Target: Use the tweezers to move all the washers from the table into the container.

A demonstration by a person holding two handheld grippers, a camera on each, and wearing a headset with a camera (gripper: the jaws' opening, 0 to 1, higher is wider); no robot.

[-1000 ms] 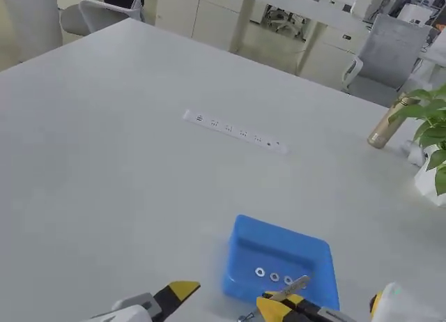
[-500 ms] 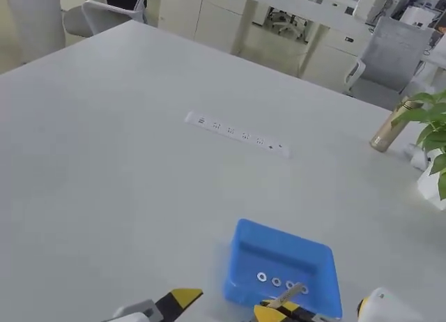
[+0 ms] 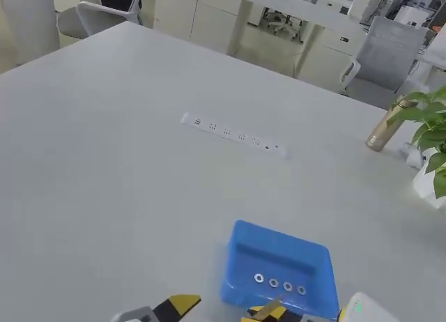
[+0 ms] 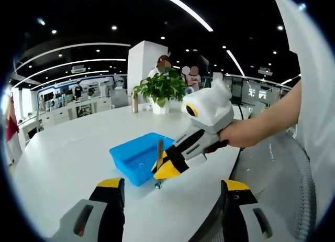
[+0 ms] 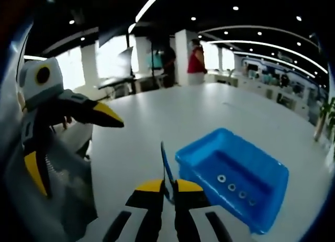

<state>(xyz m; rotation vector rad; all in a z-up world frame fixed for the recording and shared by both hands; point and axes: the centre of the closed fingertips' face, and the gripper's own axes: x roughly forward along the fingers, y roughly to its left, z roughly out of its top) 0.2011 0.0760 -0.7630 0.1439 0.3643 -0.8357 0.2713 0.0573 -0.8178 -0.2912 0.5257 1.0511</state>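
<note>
Bottom edge cuts left hand-held gripper (image 3: 180,305); also right hand-held gripper (image 3: 258,315), tweezers (image 3: 270,309).

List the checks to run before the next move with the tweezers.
1. Thin metal tweezers clamped in the right gripper: ok.
2. Washer held at the tweezer tips: cannot tell.
3. Blue plastic container upright, mouth open: ok.
4. Four small metal washers lying inside it: ok.
5. Left gripper open, apart from the container: ok.
6. Washers left on the white table: cannot tell.
</note>
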